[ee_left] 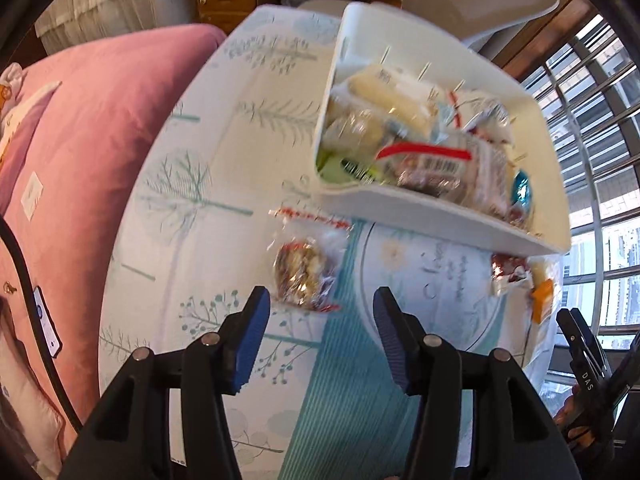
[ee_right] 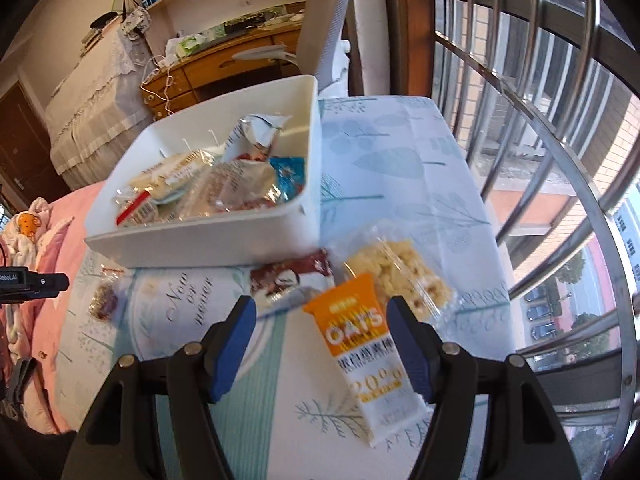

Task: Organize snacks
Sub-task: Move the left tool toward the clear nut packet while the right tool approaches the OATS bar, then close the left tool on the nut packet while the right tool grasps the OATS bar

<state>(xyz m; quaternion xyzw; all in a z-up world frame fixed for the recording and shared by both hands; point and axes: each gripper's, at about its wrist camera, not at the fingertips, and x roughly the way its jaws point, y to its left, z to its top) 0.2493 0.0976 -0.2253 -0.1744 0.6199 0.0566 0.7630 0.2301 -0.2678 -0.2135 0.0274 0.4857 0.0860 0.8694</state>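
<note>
A white bin holding several wrapped snacks stands on a small table with a tree-print cloth. My left gripper is open and empty, just short of a clear-wrapped brown snack lying in front of the bin; that snack also shows in the right wrist view. My right gripper is open, with an orange and white OATS bar lying on the cloth between its fingers. A brown and white packet and a clear pack of puffed pieces lie beside the bar.
A pink bed cover borders the table on the left. A barred window is close on the right. A grey chair and a wooden desk stand behind the bin. The right gripper's tool shows at the table's right edge.
</note>
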